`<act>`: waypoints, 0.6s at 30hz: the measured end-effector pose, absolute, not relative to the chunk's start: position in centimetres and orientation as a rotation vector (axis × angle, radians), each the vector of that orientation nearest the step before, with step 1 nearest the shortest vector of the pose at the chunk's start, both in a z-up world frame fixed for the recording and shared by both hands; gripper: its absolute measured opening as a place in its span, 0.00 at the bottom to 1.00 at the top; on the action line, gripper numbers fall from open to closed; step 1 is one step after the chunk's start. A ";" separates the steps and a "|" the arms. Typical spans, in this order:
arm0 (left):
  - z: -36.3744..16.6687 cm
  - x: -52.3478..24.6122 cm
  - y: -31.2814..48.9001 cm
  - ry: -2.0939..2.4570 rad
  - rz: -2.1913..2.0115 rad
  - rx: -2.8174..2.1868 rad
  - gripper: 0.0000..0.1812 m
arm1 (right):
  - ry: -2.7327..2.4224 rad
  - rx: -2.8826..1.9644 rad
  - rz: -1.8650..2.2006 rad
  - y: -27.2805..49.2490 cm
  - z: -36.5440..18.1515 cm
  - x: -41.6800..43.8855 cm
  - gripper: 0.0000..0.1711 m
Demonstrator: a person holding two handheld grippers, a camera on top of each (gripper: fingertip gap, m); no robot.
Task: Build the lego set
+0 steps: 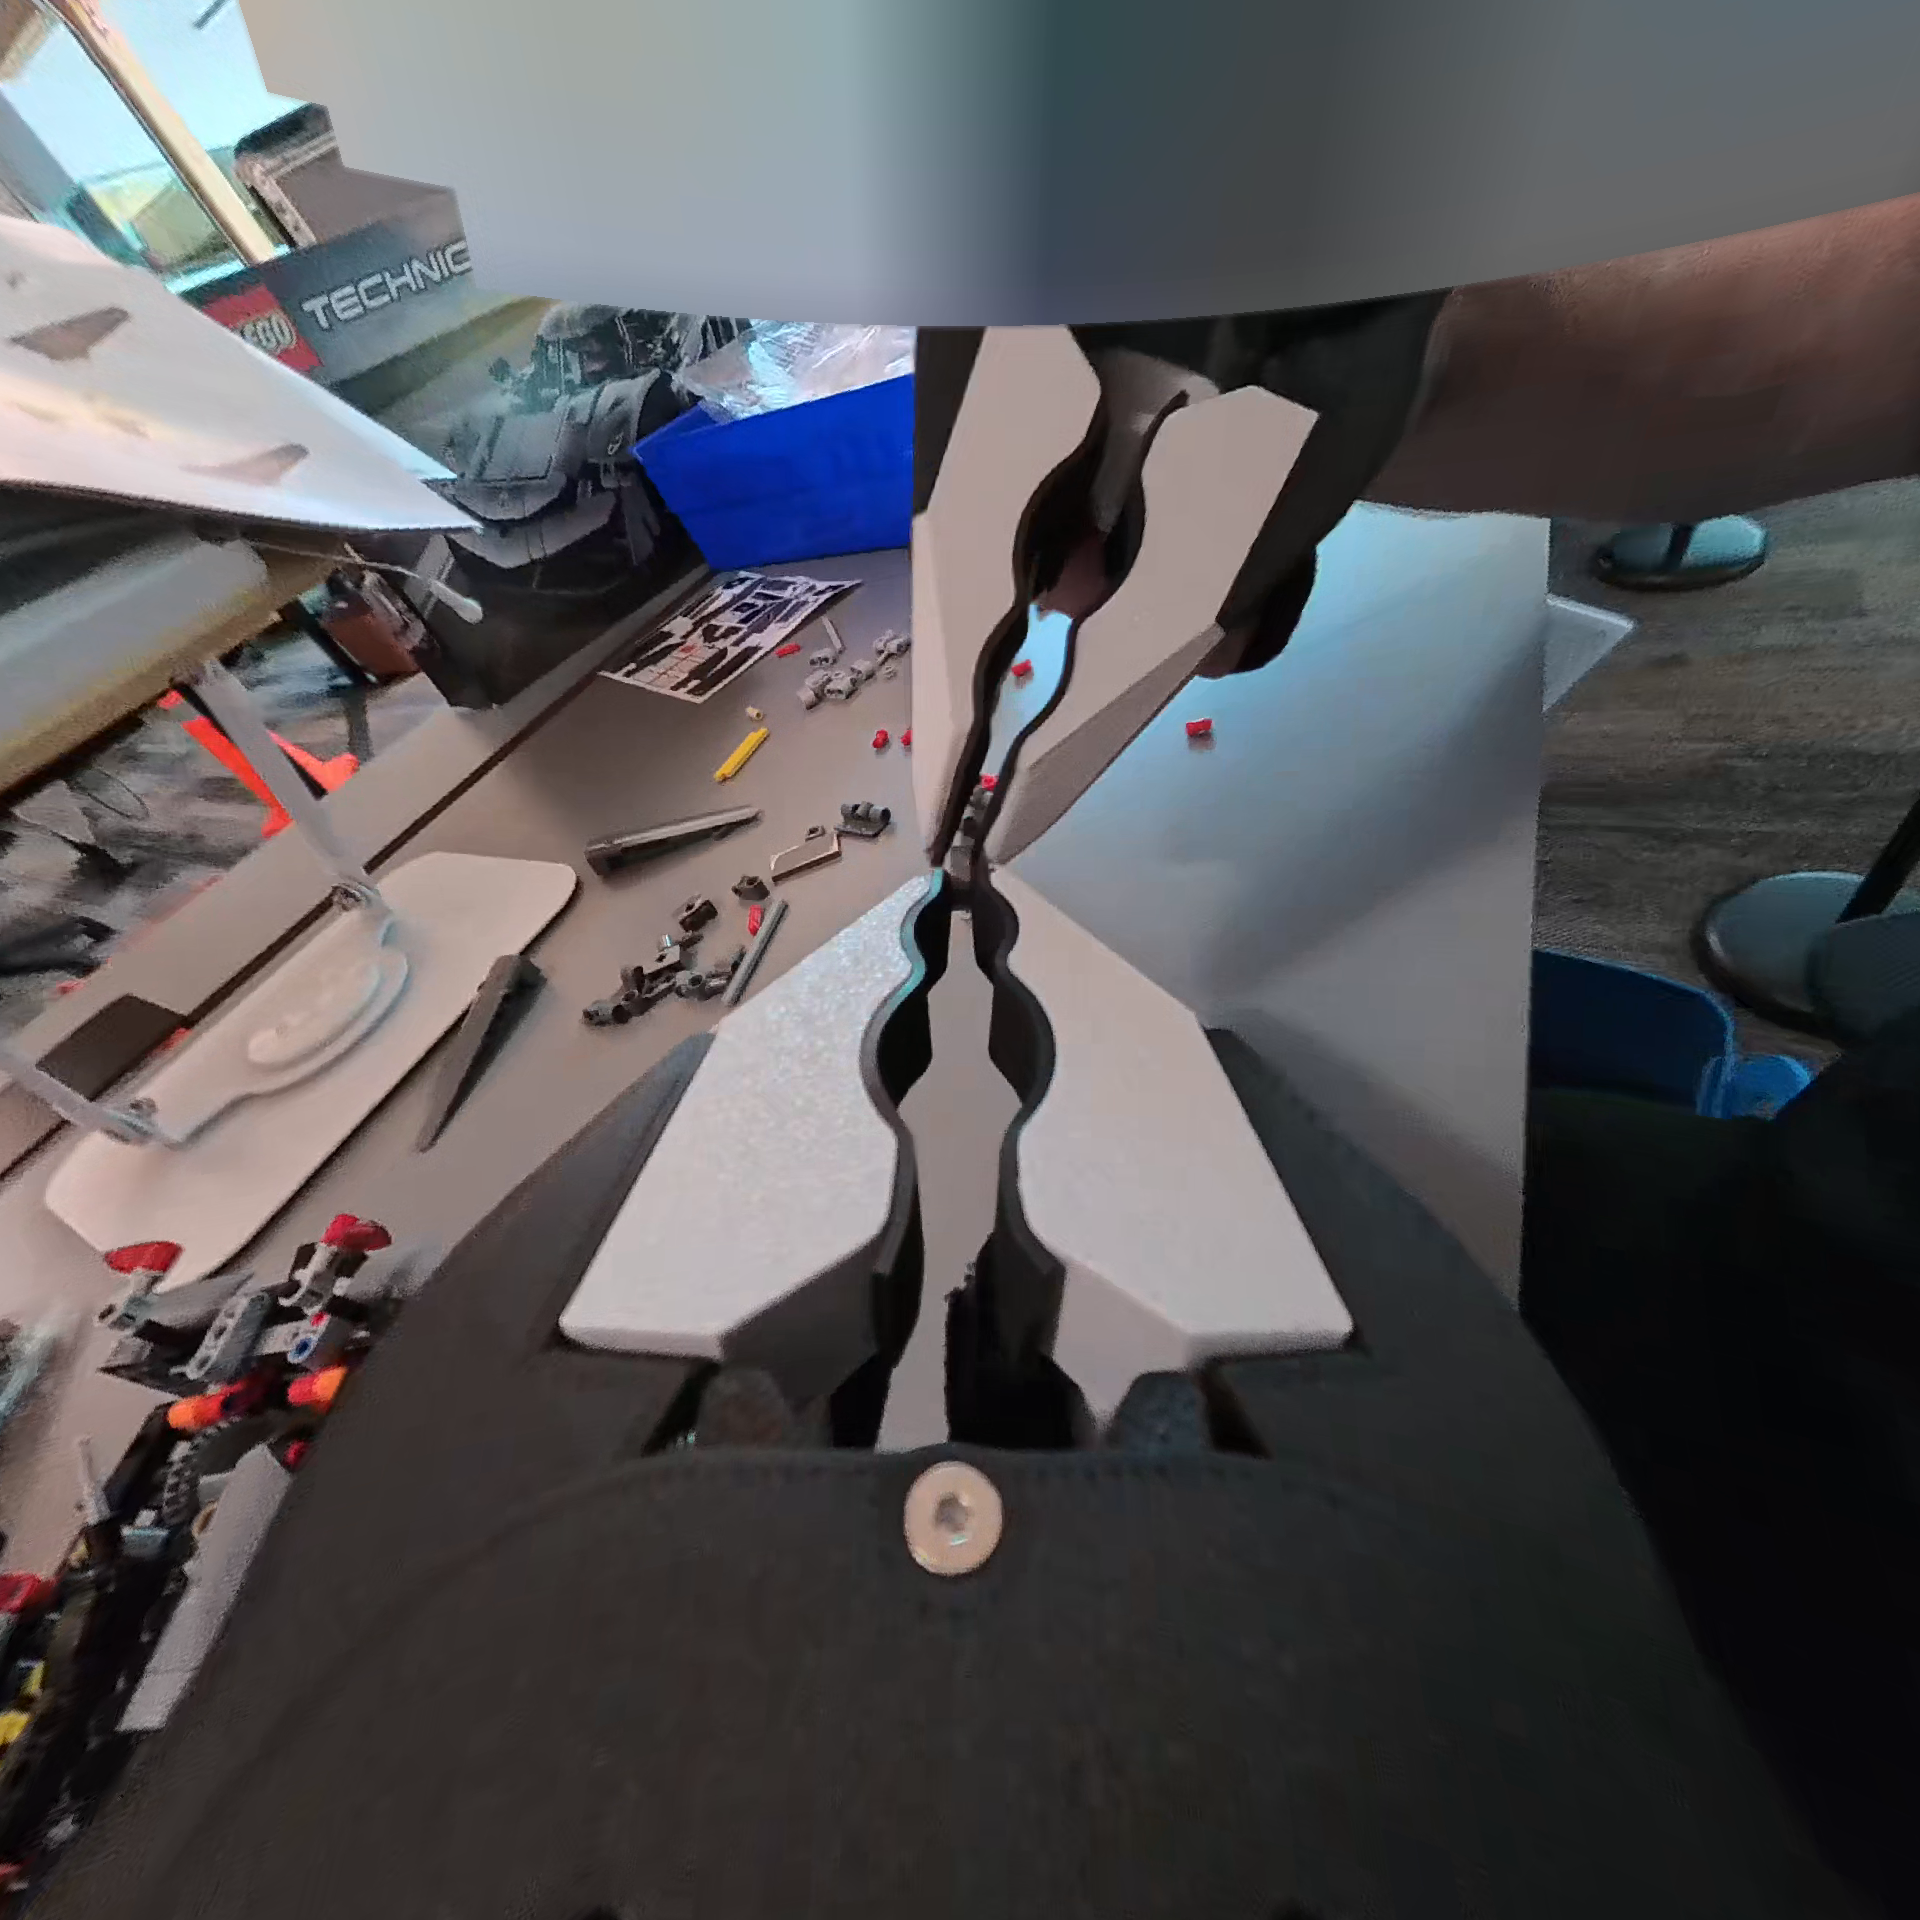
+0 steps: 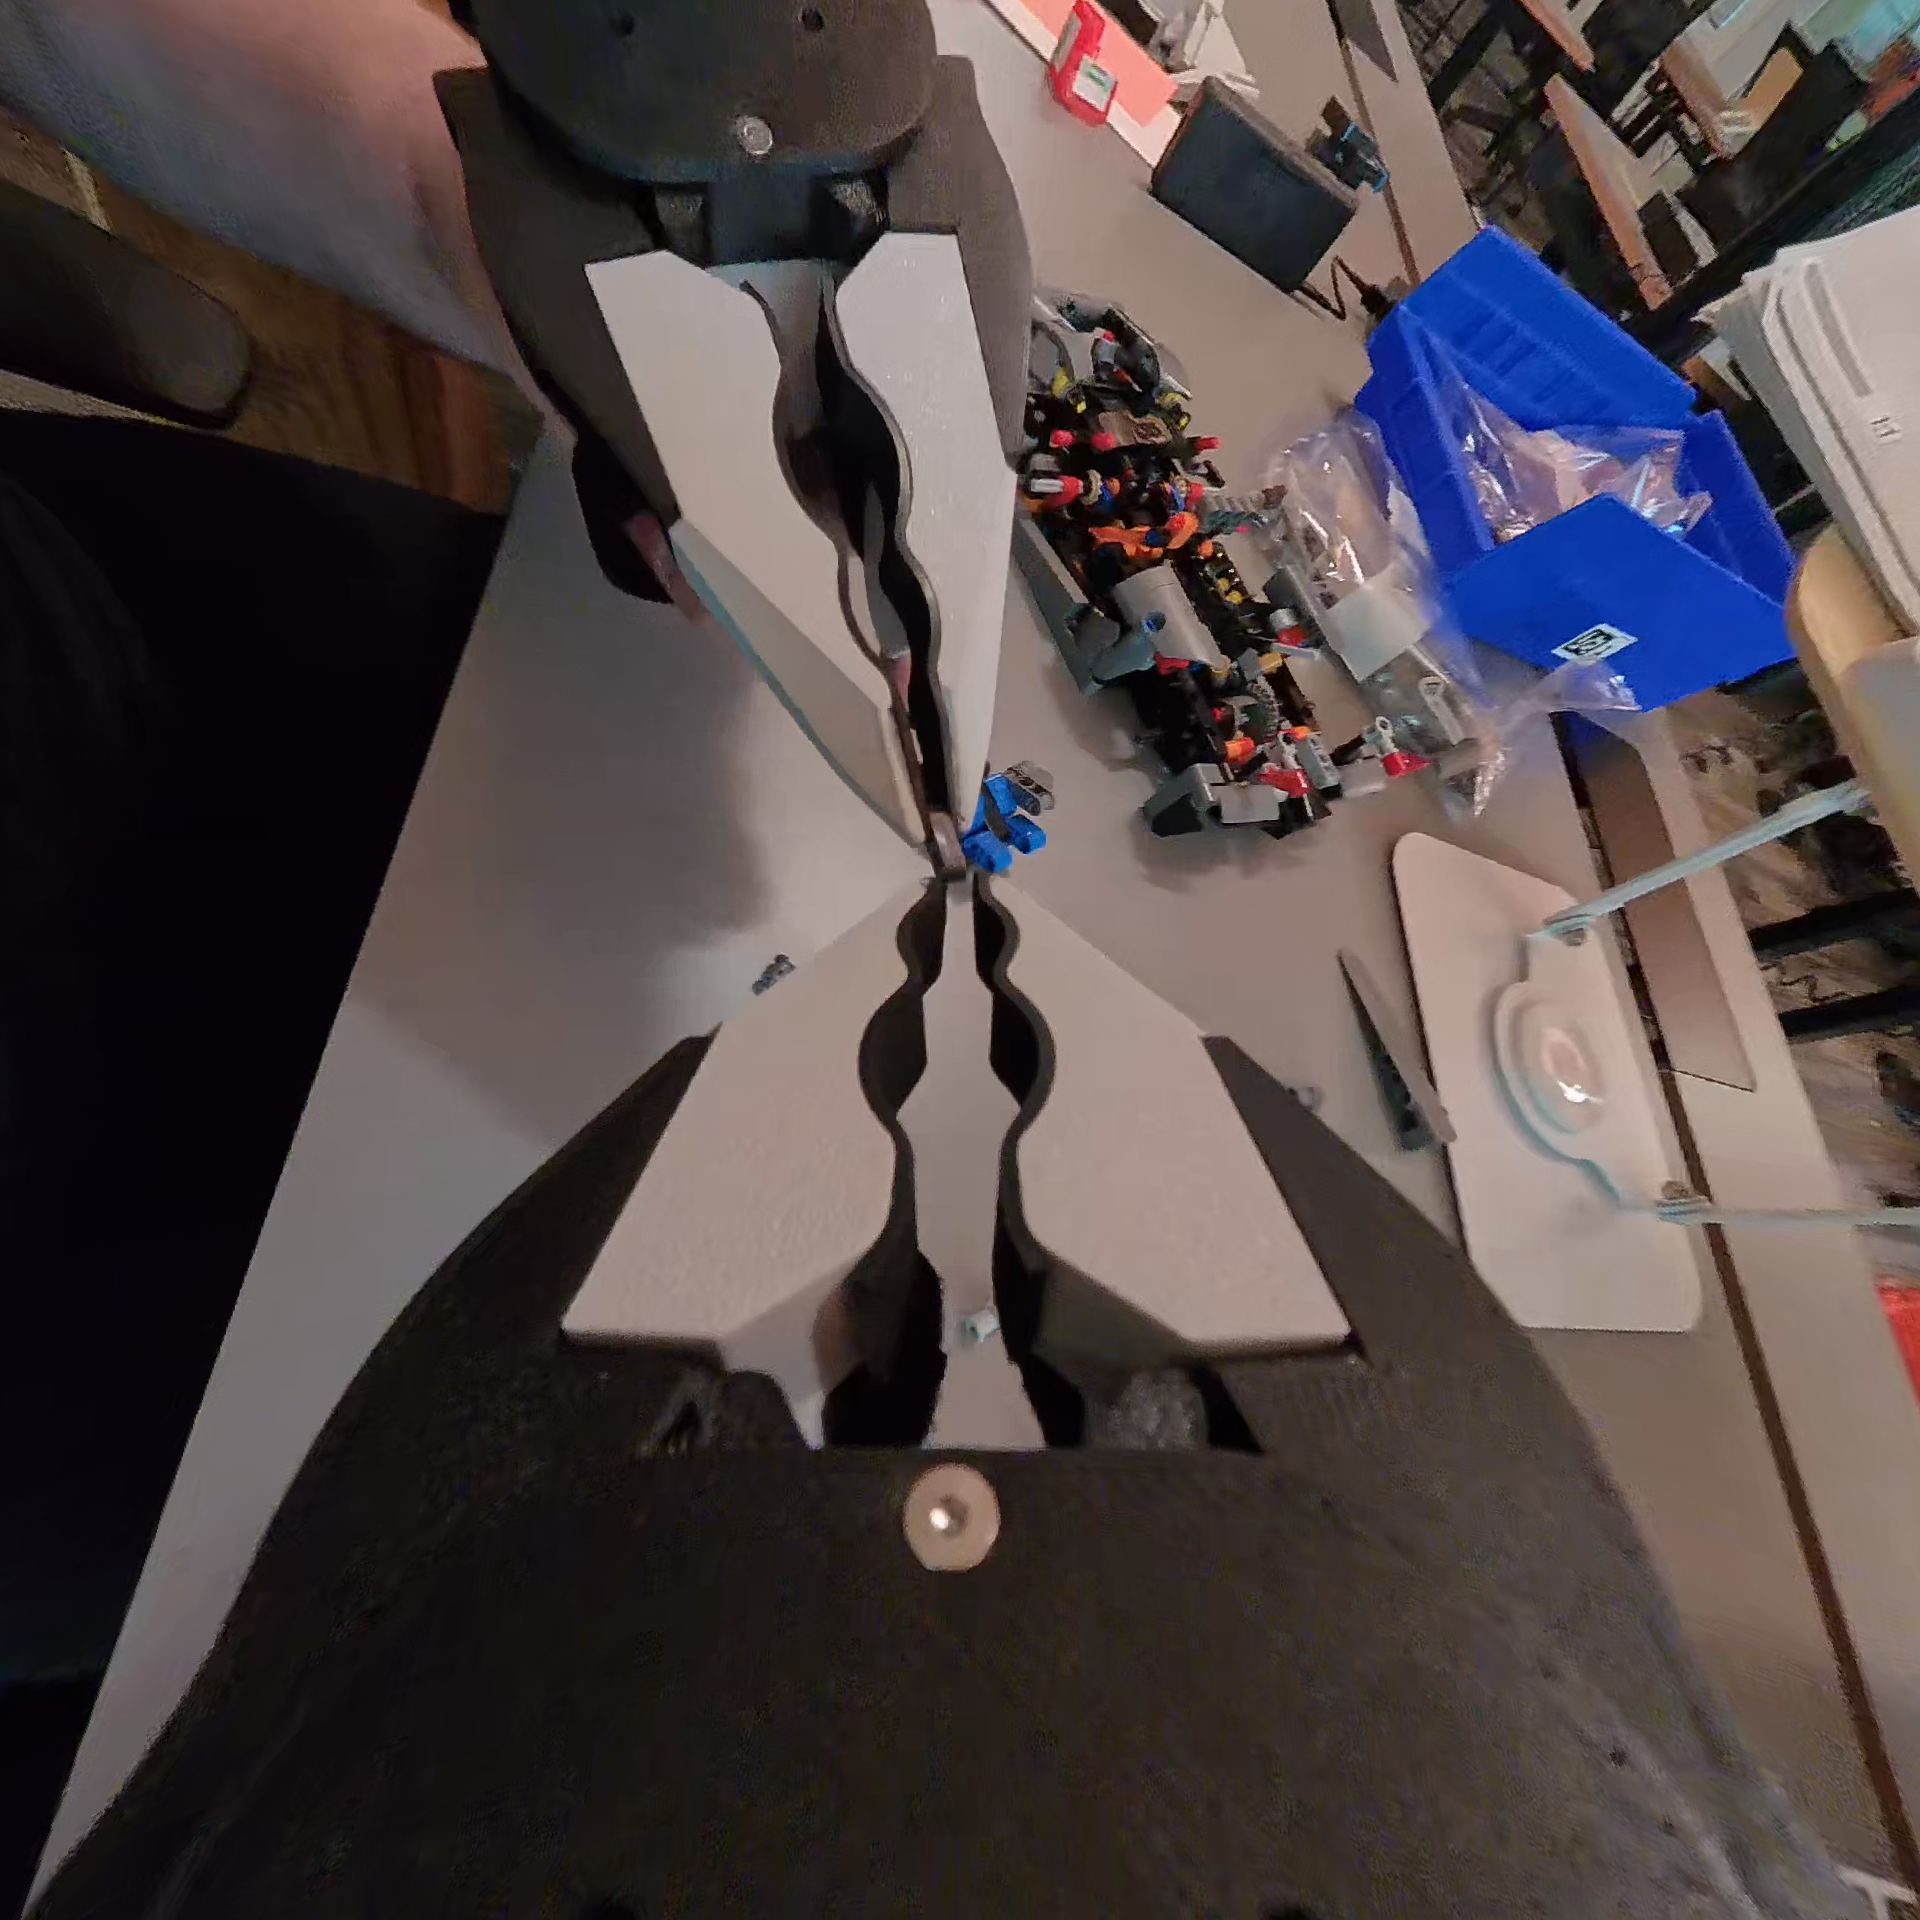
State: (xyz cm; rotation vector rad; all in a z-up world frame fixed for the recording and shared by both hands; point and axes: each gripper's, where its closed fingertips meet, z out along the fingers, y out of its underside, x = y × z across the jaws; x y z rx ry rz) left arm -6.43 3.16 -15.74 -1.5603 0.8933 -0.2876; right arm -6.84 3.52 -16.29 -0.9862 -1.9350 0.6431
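A grey surface carries loose dark pieces left of the fingers, and a half-built model beyond them to the right. Tip to tip above it, the left gripper and right gripper meet. Both pairs of fingers pinch one small dark piece, a blue piece just beside it.
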 end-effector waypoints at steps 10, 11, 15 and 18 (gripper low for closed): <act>-16.4 -5.9 3.0 0.985 -0.187 -1.538 0.01 | -2.008 -1.012 0.736 3.1 -17.0 -6.3 0.01; -16.5 -5.9 3.0 0.992 -0.185 -1.540 0.01 | -2.016 -1.007 0.730 3.1 -17.1 -6.3 0.00; -16.7 -5.8 2.9 1.013 -0.172 -1.537 0.01 | -2.034 -0.998 0.699 3.1 -17.3 -6.3 0.01; -17.0 -5.7 2.9 1.032 -0.156 -1.540 0.01 | -2.044 -0.983 0.682 2.9 -17.4 -6.3 0.01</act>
